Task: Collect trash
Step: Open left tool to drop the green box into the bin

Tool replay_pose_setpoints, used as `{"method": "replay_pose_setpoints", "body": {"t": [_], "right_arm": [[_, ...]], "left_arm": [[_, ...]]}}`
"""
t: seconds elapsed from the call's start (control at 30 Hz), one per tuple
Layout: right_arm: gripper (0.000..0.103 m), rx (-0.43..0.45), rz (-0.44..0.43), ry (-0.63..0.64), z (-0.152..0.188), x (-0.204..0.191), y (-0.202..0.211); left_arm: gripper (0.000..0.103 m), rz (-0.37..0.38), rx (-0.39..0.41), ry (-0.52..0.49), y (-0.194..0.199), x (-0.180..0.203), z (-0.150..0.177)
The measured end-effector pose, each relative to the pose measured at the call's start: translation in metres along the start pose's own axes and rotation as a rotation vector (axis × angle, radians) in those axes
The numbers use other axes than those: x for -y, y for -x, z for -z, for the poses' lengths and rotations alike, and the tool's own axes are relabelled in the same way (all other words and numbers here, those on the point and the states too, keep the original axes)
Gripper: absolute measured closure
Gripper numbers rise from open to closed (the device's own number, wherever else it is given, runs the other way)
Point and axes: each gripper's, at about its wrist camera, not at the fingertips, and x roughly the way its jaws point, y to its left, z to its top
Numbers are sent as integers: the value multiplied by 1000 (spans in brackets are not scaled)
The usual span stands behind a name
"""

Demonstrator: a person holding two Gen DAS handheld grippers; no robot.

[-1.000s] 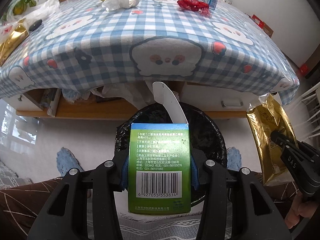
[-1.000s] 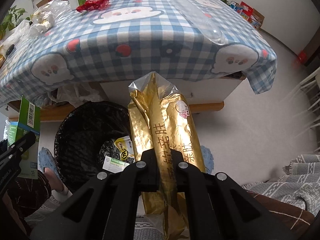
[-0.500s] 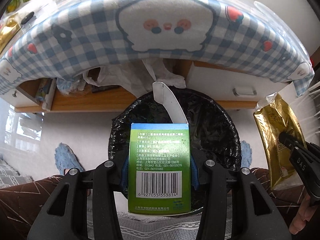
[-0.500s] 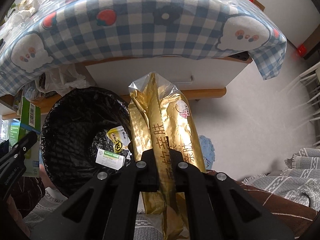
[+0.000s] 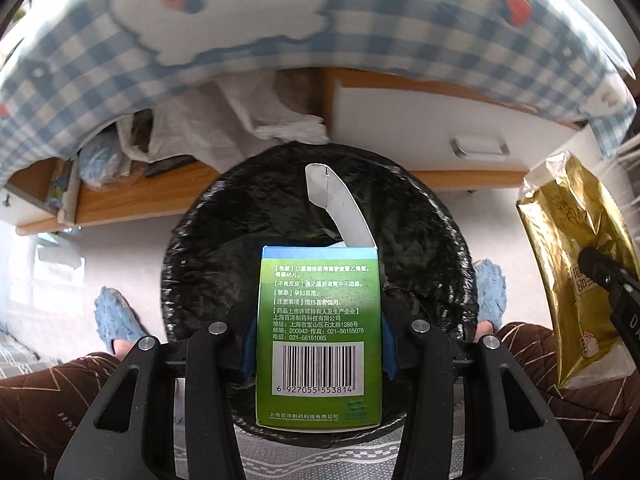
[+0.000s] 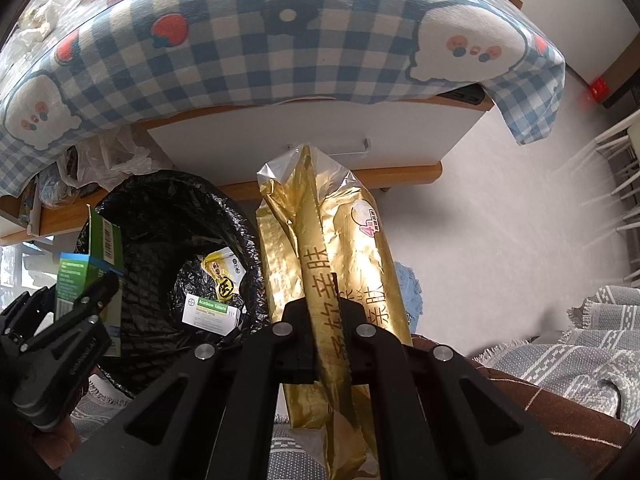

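Green box [image 5: 318, 328] upright in left claw [image 5: 316, 344], flap up

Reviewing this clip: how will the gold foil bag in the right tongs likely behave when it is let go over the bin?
The gold foil bag looks crumpled and creased, so probably thin and floppy. The right tongs pinch it flat, and its torn top gapes, suggesting it is light, perhaps empty. It hangs beside the black-lined bin, not over it, so it may flutter and miss.

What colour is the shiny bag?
Gold. The shiny bag shows best in the right wrist view.
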Motion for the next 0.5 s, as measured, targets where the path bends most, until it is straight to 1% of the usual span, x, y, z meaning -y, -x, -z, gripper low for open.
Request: {"method": "replay_pose_setpoints", "body": {"t": [0.17, 0.23, 0.3, 0.4, 0.47, 0.5], "right_arm": [[102, 0, 5, 4, 0, -2, -1], [102, -2, 5, 4, 0, -2, -2], [102, 0, 5, 8, 1, -3, -3], [102, -1, 0, 12, 3, -6, -4], [102, -2, -7, 21, 3, -10, -5], [102, 0, -11, 27, 3, -13, -5]], "left_arm": [[57, 9, 9, -25, 0, 10, 0], [55, 16, 16, -18, 1, 9, -1], [54, 7, 27, -16, 3, 7, -2], [40, 1, 46, -30, 8, 4, -1], [36, -13, 56, -33, 11, -2, 1], [32, -12, 58, -24, 13, -7, 1]]}}
